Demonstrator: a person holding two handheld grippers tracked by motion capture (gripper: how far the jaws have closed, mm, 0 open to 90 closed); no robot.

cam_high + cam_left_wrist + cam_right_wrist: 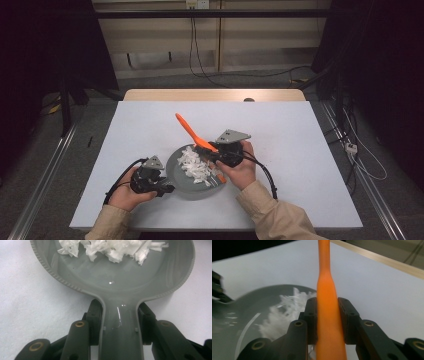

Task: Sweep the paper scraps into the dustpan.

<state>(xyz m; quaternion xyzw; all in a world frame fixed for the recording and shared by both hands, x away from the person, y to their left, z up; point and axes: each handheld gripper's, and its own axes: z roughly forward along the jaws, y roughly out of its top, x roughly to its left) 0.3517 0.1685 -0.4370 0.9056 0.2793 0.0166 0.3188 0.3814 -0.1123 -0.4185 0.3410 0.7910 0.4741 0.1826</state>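
Grey pan handle [121, 325] | clamped between left fingers [93, 322] | orange spatula [327, 315] between right fingers [312, 320]

left tool [167, 189] grips grey pan [176, 165] | right tool [214, 161] grips orange spatula [192, 133] (tilted)

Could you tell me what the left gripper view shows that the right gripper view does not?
Left gripper view alone: the pan's handle clamped between the left gripper, and the ribbed rim.

Right gripper view alone: the orange utensil clamped in the right gripper, its stem running up and away, plus the table's wooden far edge.

Both: the grey pan, the white shreds in it, and the pale tabletop.
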